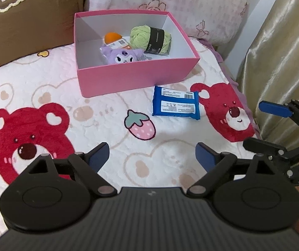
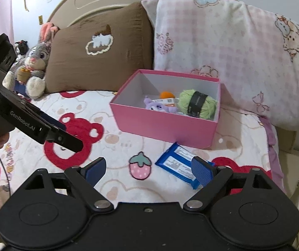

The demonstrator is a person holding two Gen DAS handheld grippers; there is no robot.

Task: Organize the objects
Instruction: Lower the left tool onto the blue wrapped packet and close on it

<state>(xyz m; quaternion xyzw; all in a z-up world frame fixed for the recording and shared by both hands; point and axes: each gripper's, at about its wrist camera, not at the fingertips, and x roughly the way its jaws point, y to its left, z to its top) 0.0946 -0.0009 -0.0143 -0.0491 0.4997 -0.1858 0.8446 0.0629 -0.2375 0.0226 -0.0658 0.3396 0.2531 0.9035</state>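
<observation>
A pink box (image 1: 132, 77) (image 2: 162, 125) stands open on the bed. It holds a green yarn ball (image 1: 149, 36) (image 2: 197, 103), a purple plush toy (image 1: 122, 56) (image 2: 159, 106) and an orange-capped item (image 1: 112, 37) (image 2: 166, 95). A blue packet (image 1: 175, 103) (image 2: 176, 164) lies flat on the blanket just in front of the box. My left gripper (image 1: 152, 156) is open and empty, short of the packet. My right gripper (image 2: 148, 168) is open and empty, with its right finger over the packet's near end. The right gripper also shows at the right edge of the left wrist view (image 1: 275, 125).
The bed has a white blanket with red bears (image 1: 23, 138) and a strawberry print (image 2: 140, 165). A brown pillow (image 2: 99, 58) and a pink checked pillow (image 2: 233, 52) lean behind the box. A grey bunny plush (image 2: 34, 62) sits far left. A gold curtain (image 1: 279, 52) hangs at the right.
</observation>
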